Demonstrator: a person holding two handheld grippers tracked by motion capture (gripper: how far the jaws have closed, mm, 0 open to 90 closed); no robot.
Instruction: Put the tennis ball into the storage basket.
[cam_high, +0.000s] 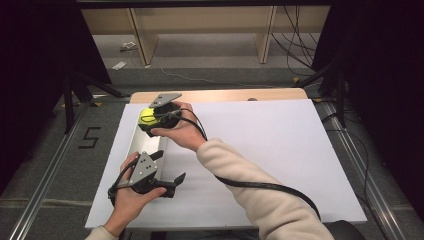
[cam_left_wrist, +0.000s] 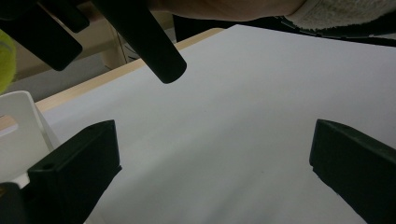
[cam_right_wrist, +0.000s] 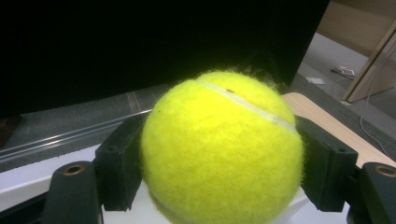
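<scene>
The white board covers most of the desk, whose wooden strip shows along the far edge; the board's middle and right side lie bare and open. A long white tray sits near the board's left edge, running front to back. The right gripper, reached across to the tray's far end, has its jaws closed against both sides of a yellow tennis ball, held above the tray. The left gripper rests near the tray's near end, jaws spread wide with nothing between them.
</scene>
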